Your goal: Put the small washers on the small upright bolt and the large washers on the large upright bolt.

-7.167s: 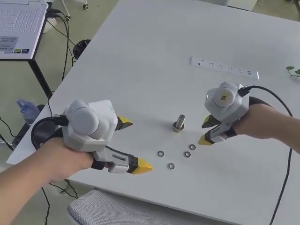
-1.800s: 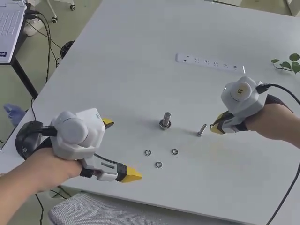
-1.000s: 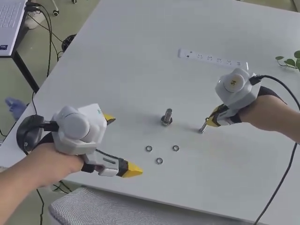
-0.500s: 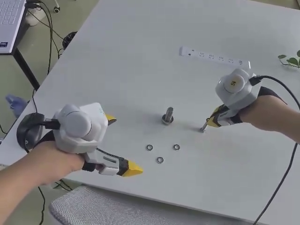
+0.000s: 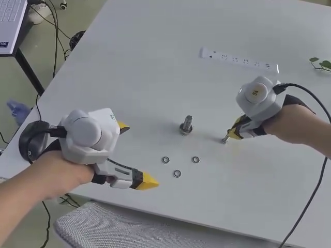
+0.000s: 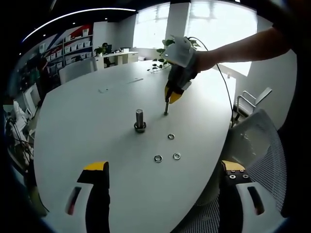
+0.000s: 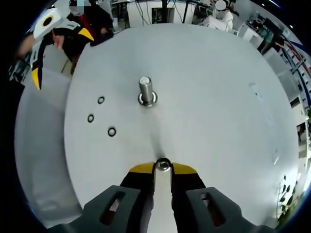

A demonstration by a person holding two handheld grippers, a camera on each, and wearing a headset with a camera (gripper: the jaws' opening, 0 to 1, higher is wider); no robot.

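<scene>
We see the right gripper (image 5: 231,135) with its jaws closed narrow on the small bolt (image 5: 226,138), held nearly upright just right of the large bolt (image 5: 186,125); whether its lower end touches the tabletop (image 5: 155,77) we cannot tell. The large bolt stands upright, well in from the edges. Three washers (image 5: 177,173) lie flat in a loose cluster between it and the near edge. Our left gripper (image 5: 136,153) hovers over the near edge, jaws spread wide, holding nothing
</scene>
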